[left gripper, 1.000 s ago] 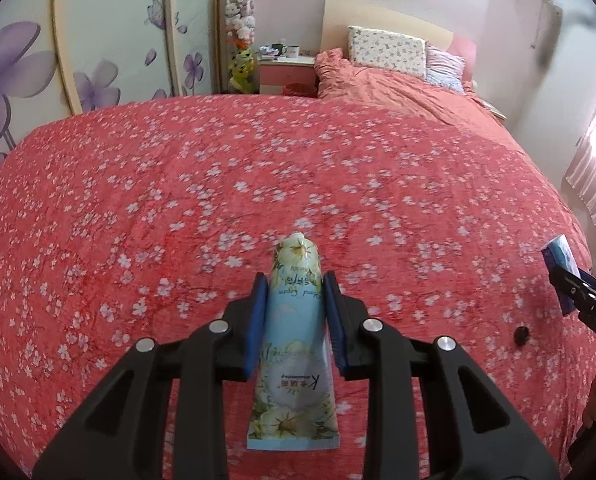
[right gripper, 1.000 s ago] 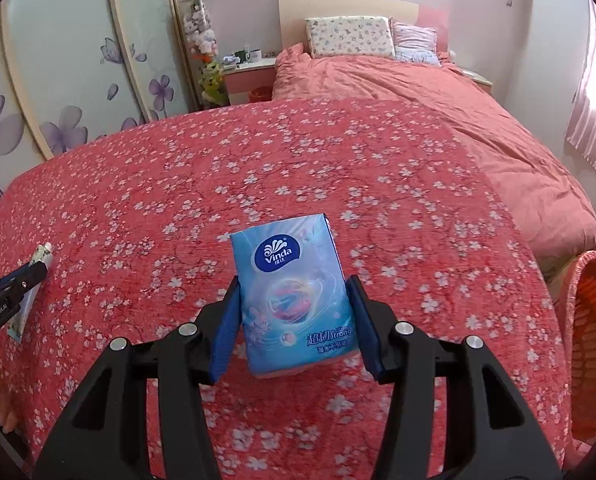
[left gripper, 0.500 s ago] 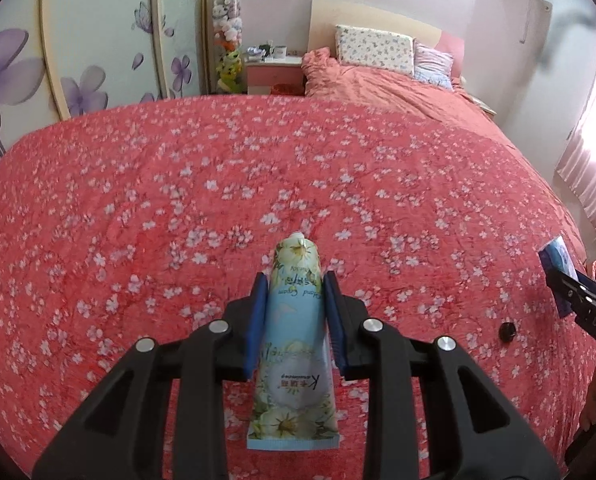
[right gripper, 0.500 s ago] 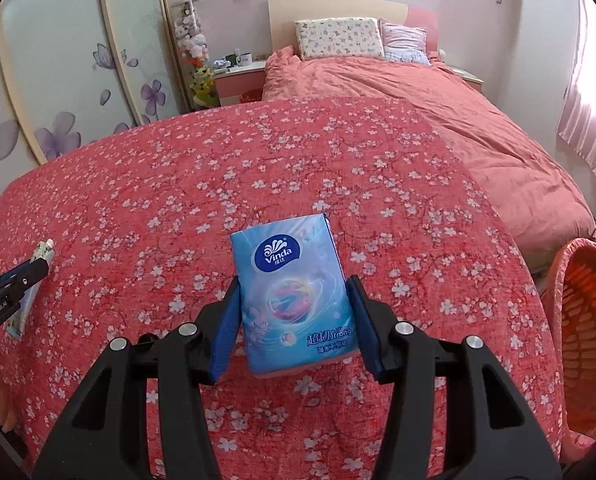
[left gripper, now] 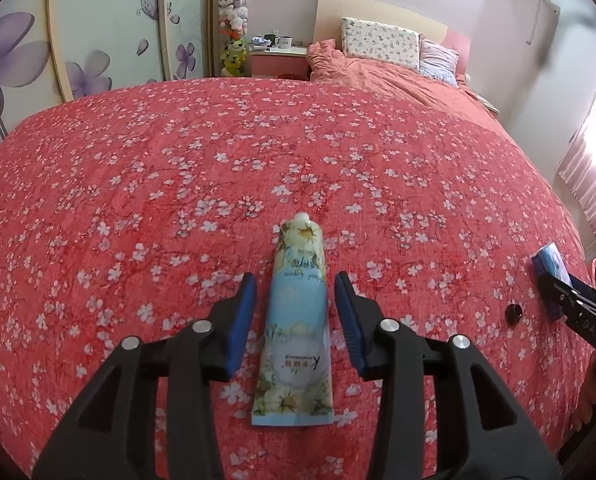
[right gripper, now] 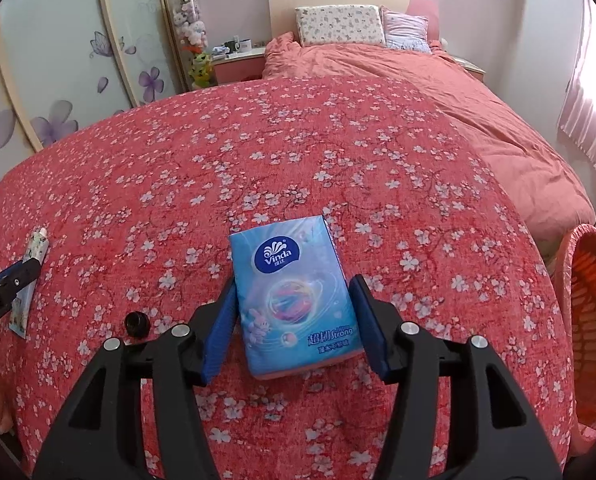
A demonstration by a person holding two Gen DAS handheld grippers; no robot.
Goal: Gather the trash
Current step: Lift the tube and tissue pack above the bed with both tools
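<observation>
A pale blue hand cream tube (left gripper: pixel 298 312) with a flower print lies on the red floral quilt (left gripper: pixel 157 168), nozzle pointing away. My left gripper (left gripper: pixel 294 280) straddles it; its jaws are opening and both blue pads stand clear of the tube. A blue Vinda tissue pack (right gripper: pixel 293 288) rests on the quilt between the pads of my right gripper (right gripper: pixel 294 282). Those jaws are parting too, with a thin gap on the right side. A small black cap (right gripper: pixel 136 322) lies on the quilt between the two grippers.
An orange woven basket (right gripper: pixel 590 300) stands beside the bed at the right edge. A bed with a pink duvet (right gripper: pixel 458 92) and pillows lies beyond, with a nightstand (left gripper: pixel 277 60) and flower-painted wardrobe doors (left gripper: pixel 97 40) on the left.
The left jaws have spread off the tube, which now lies flat on the quilt. The right jaws have eased off the tissue pack, now resting on the quilt.
</observation>
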